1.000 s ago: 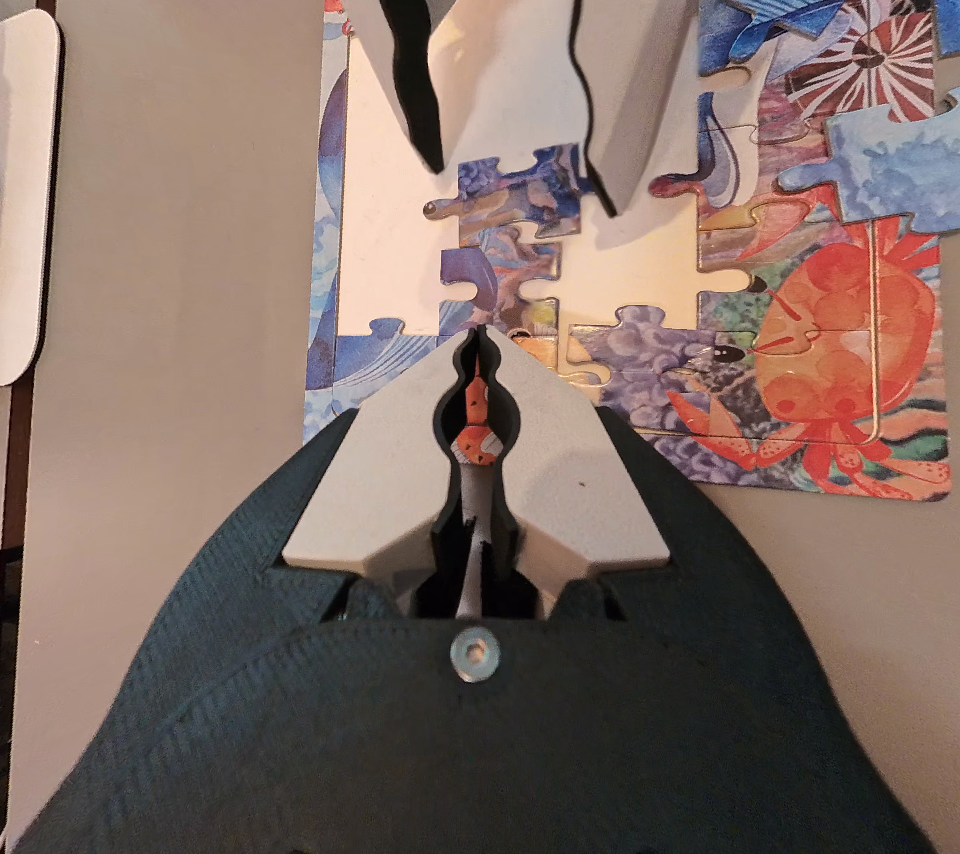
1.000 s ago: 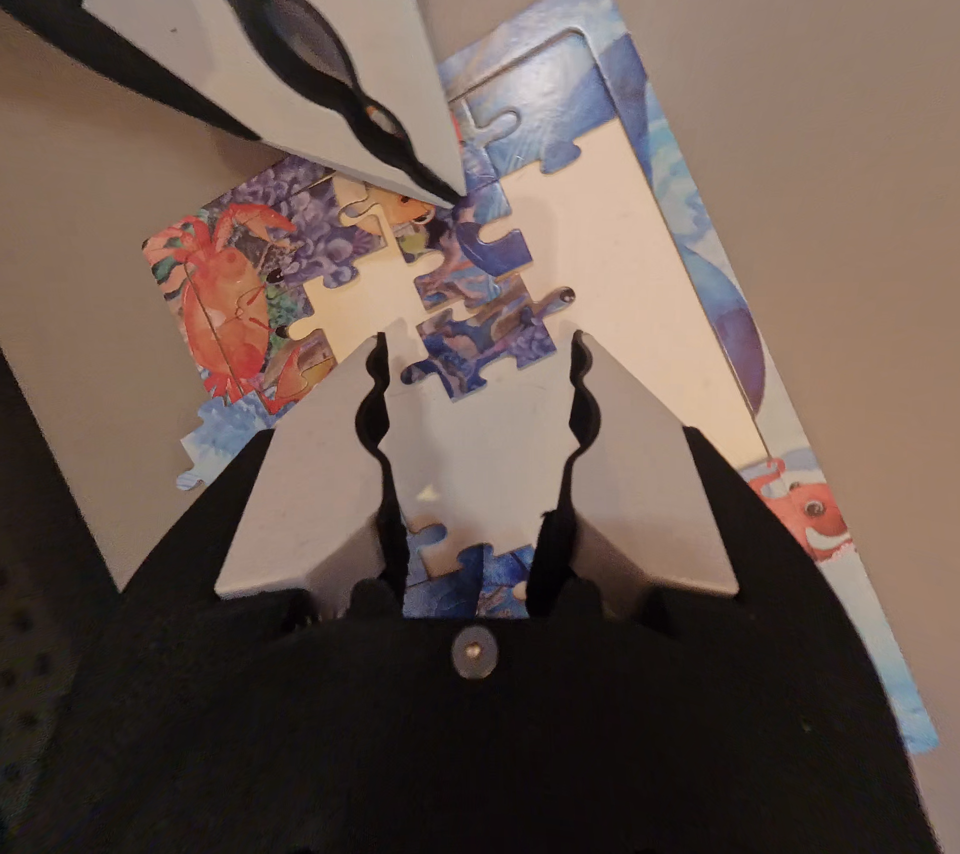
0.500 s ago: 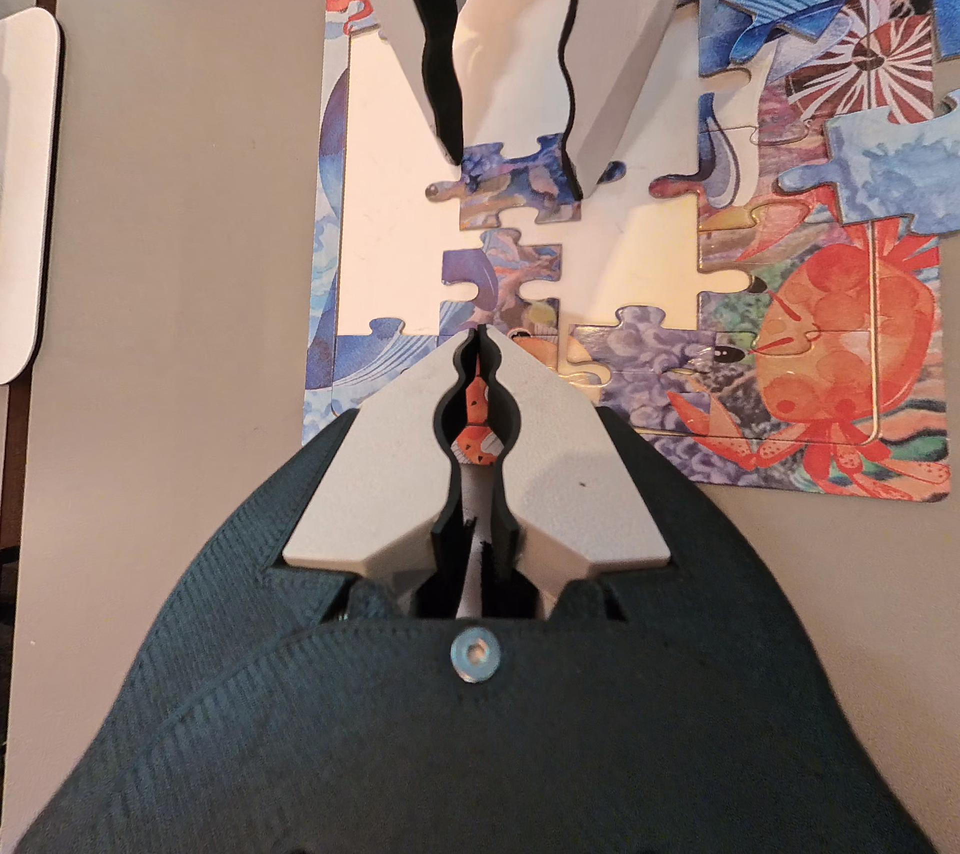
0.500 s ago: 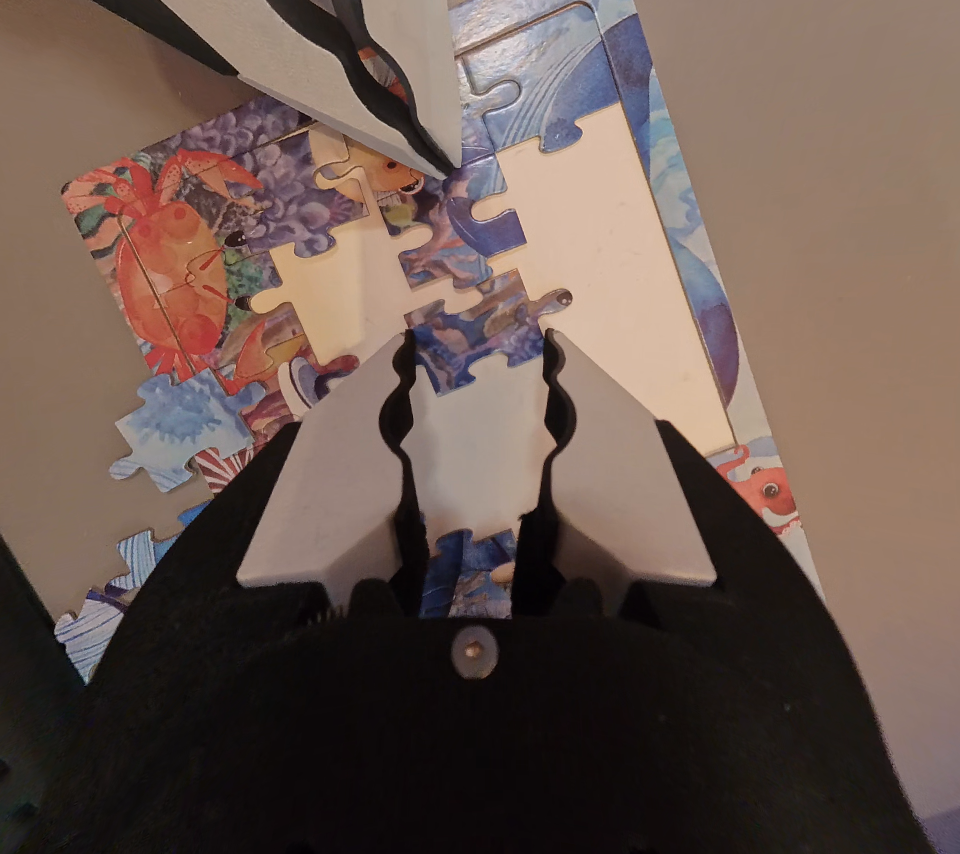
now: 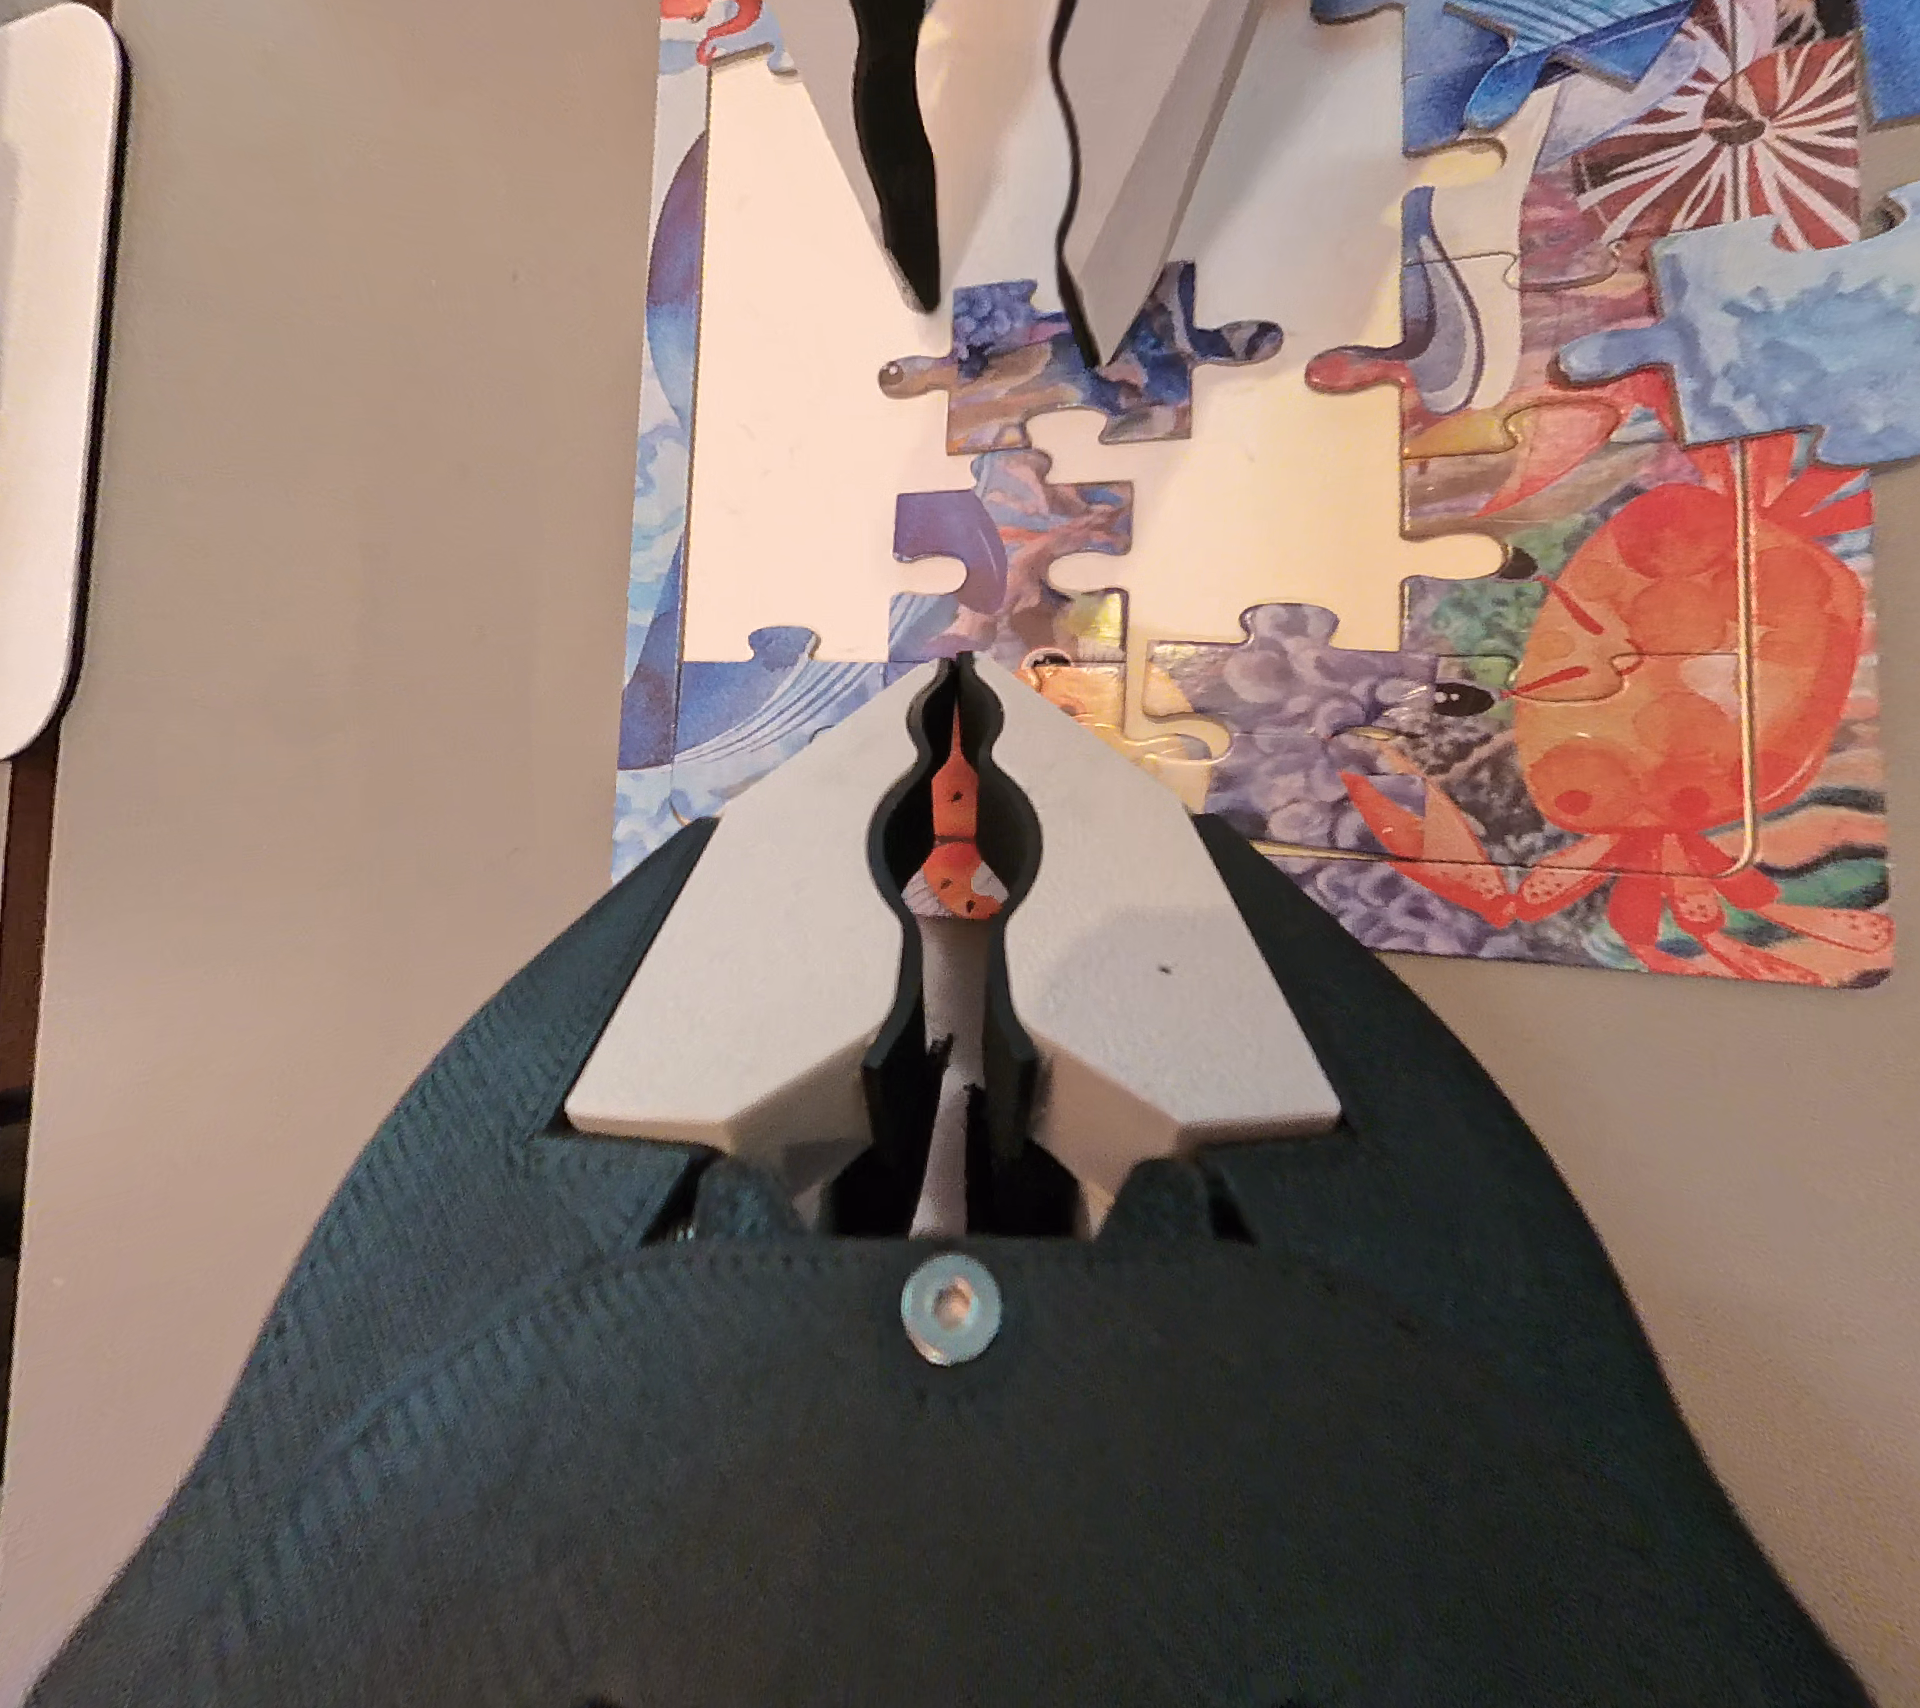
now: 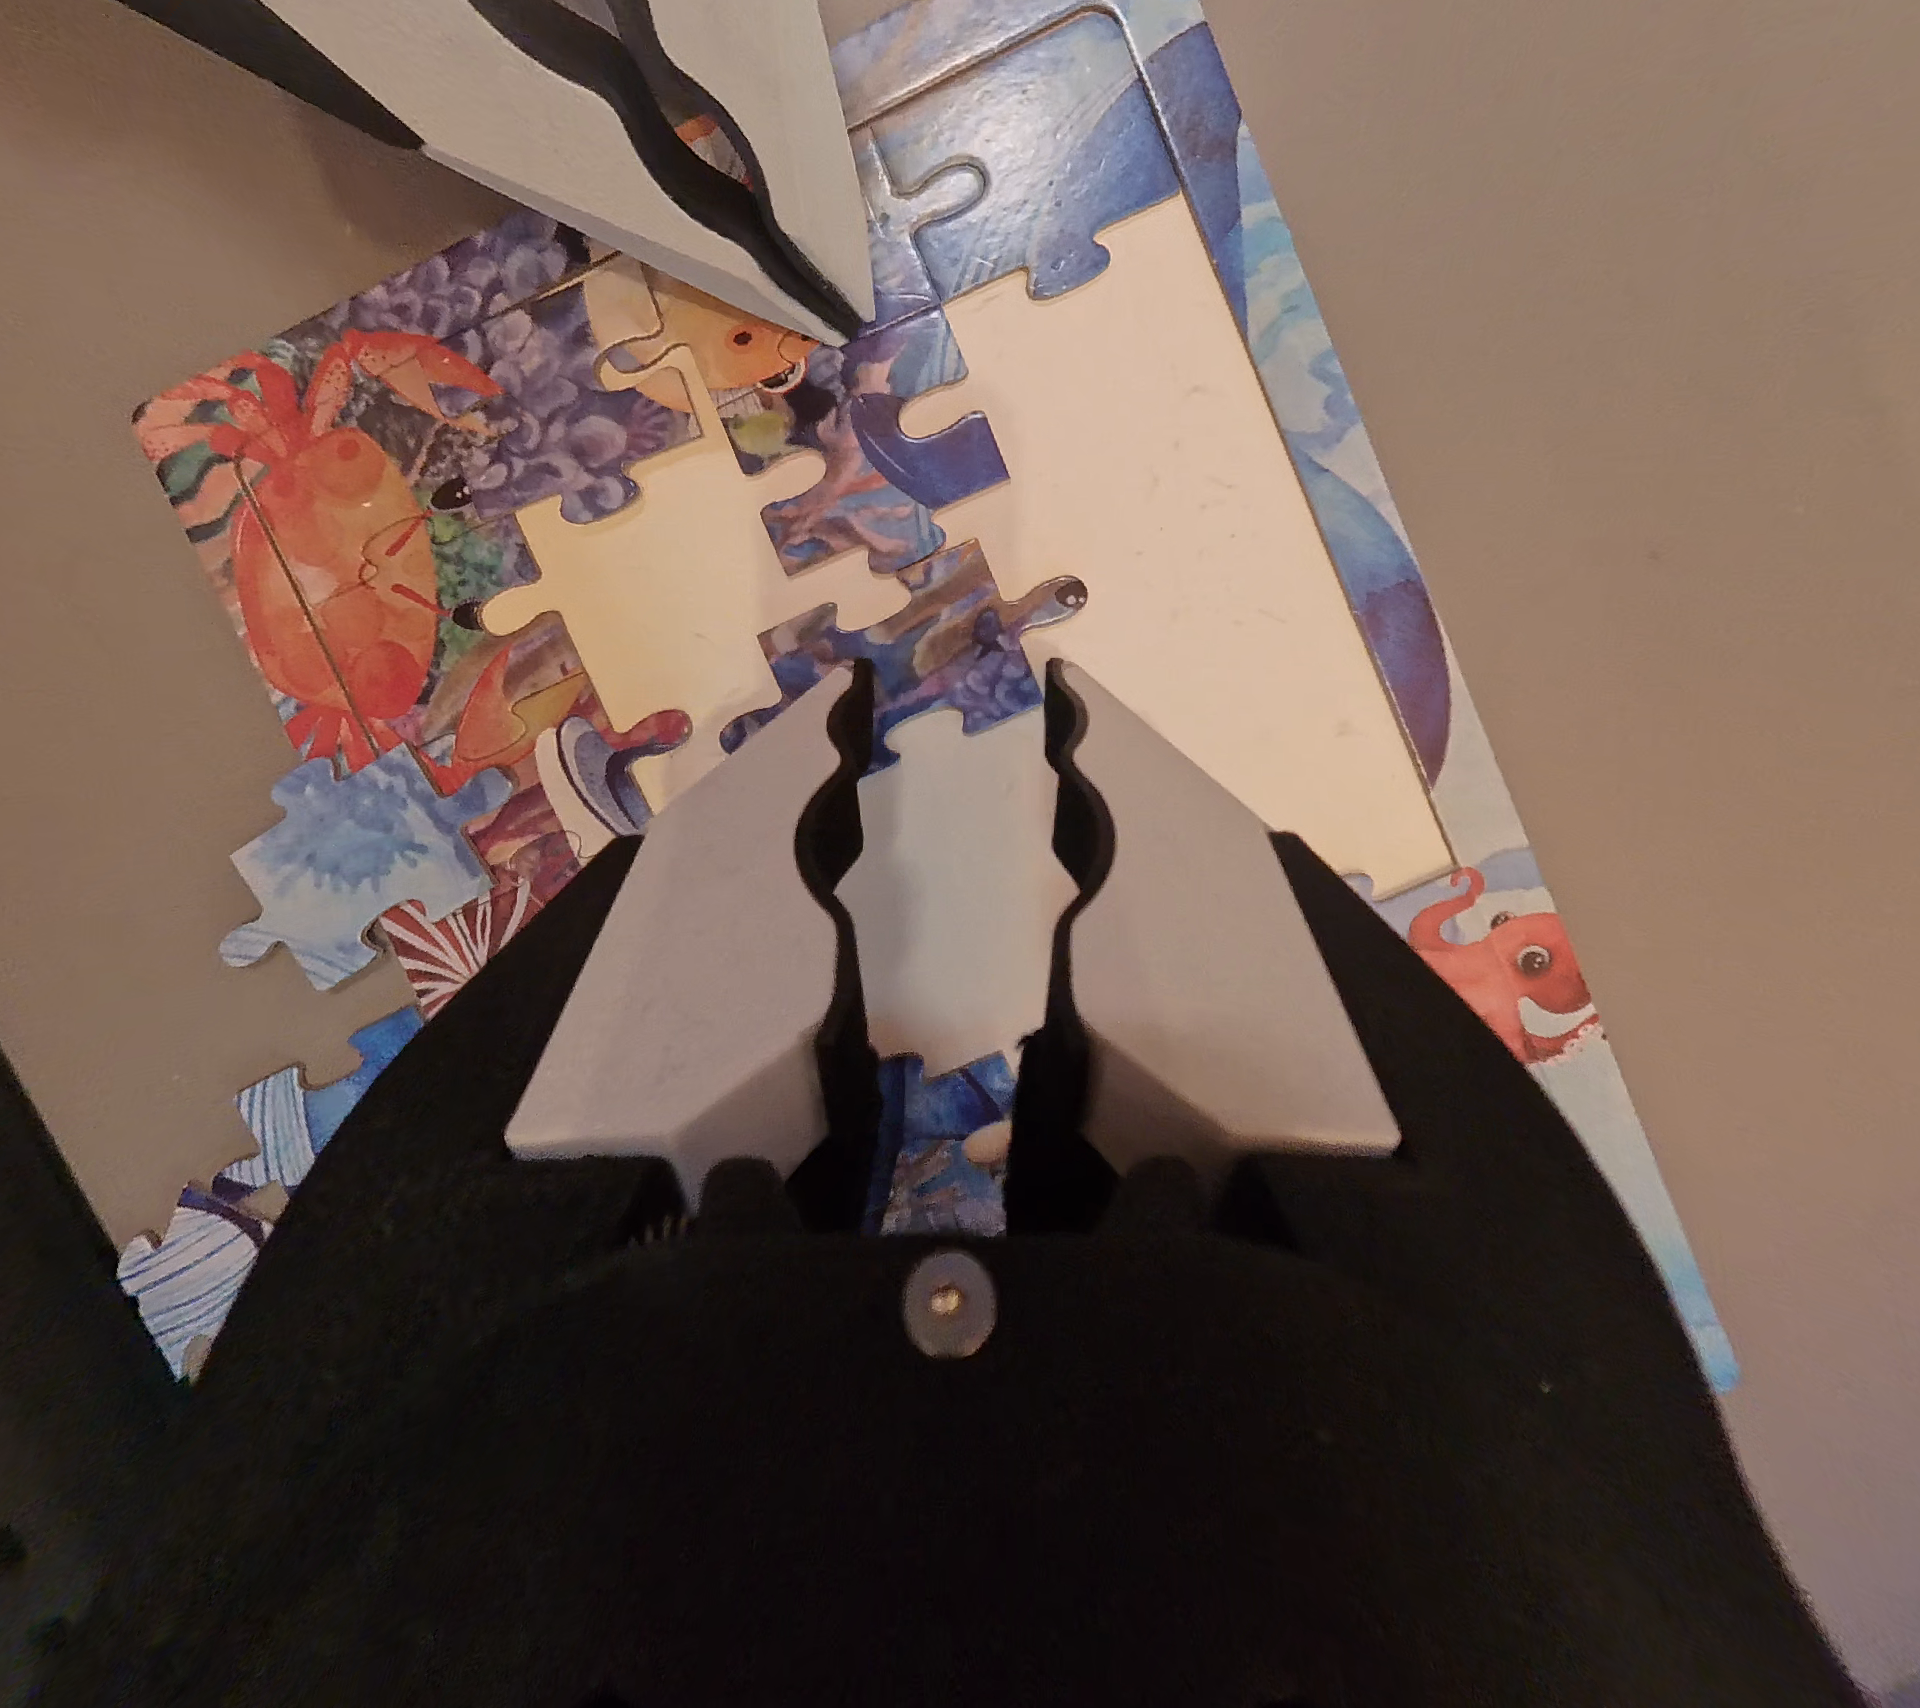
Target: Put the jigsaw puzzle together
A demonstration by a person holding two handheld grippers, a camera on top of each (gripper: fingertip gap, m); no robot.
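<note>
The left claw (image 5: pixel 961 671) is clenched on an orange piece (image 5: pixel 956 837). The right claw (image 6: pixel 951 671) is spread apart over a blue piece (image 6: pixel 935 630) at mid frame.

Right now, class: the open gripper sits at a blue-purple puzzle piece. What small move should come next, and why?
Probably nudge that blue-purple piece toward the piece below it. The right gripper is open with its tips at the piece's edge, and a thin gap shows between the two pieces. The left gripper is shut on an orange fish piece, so it can wait.

Beige tabletop (image 5: pixel 364 411), jigsaw tray (image 5: pixel 665 432) flat on it, white board (image 5: pixel 42 370) at left edge
</note>
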